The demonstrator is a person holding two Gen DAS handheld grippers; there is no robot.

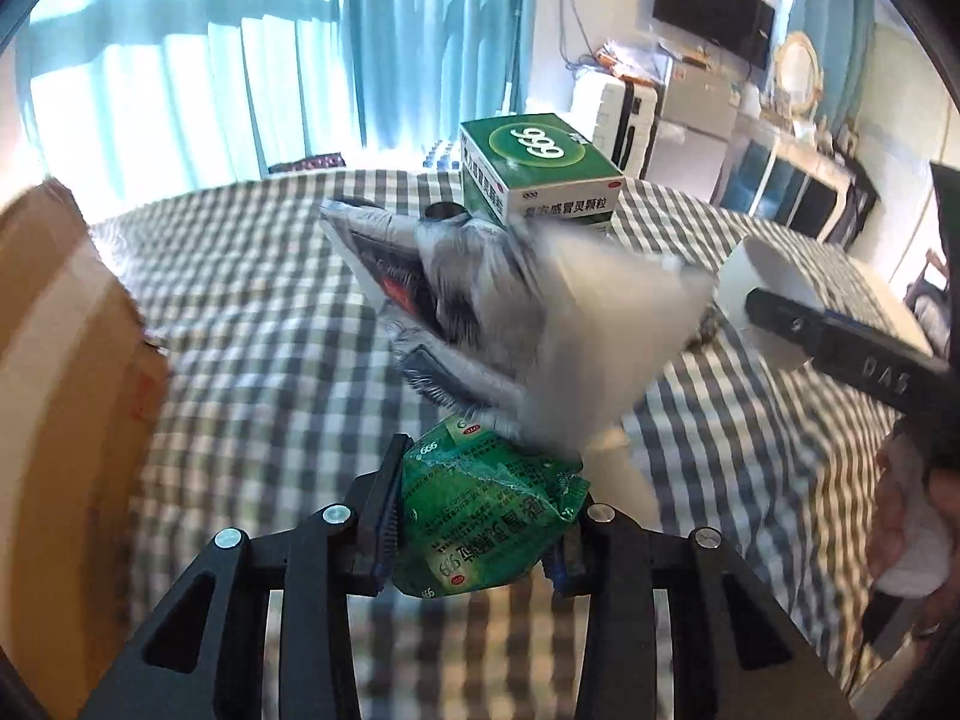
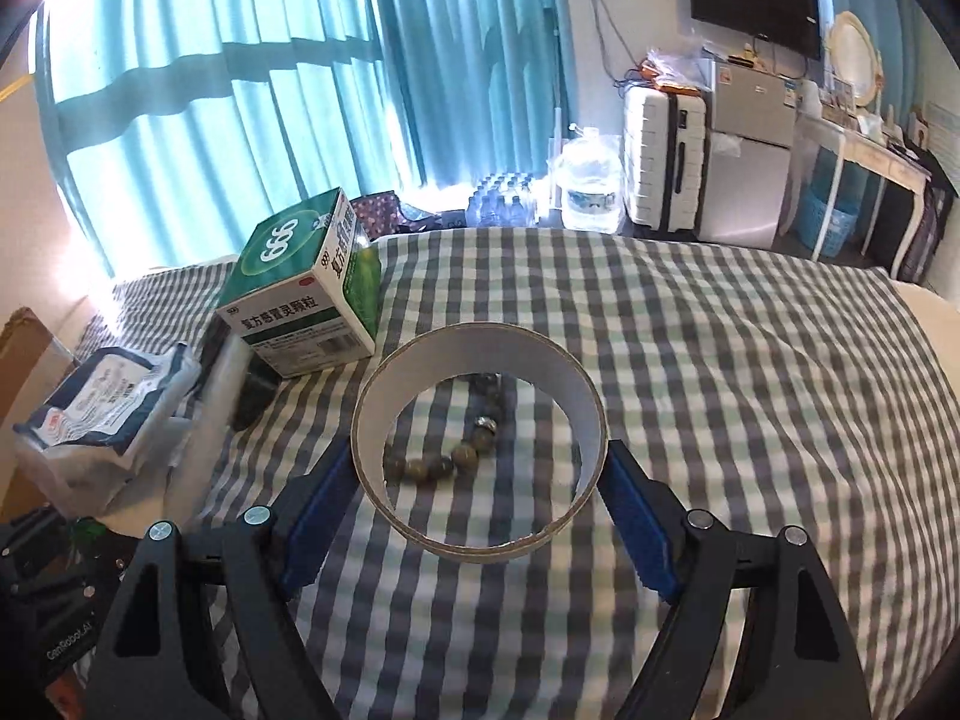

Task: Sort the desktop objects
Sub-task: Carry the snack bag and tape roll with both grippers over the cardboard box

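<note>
My left gripper (image 1: 480, 534) is shut on a crumpled green sachet pack (image 1: 489, 510) and holds it above the checked cloth (image 1: 240, 330). Just ahead lies a blurred grey-white packet (image 1: 480, 288). A green and white medicine box (image 1: 540, 171) stands behind it. My right gripper (image 2: 480, 483) is shut on a white tape ring (image 2: 480, 450), one pad on each side. Through the ring I see a bead bracelet (image 2: 456, 456) on the cloth. The box (image 2: 306, 288) and the packet (image 2: 102, 414) lie to the left in the right wrist view.
A brown cardboard box (image 1: 60, 420) stands at the left edge. The right gripper with the ring (image 1: 774, 294) shows at the right of the left wrist view. A small dark object (image 2: 258, 390) lies by the medicine box. Suitcase, fridge and water jug stand beyond the checked surface.
</note>
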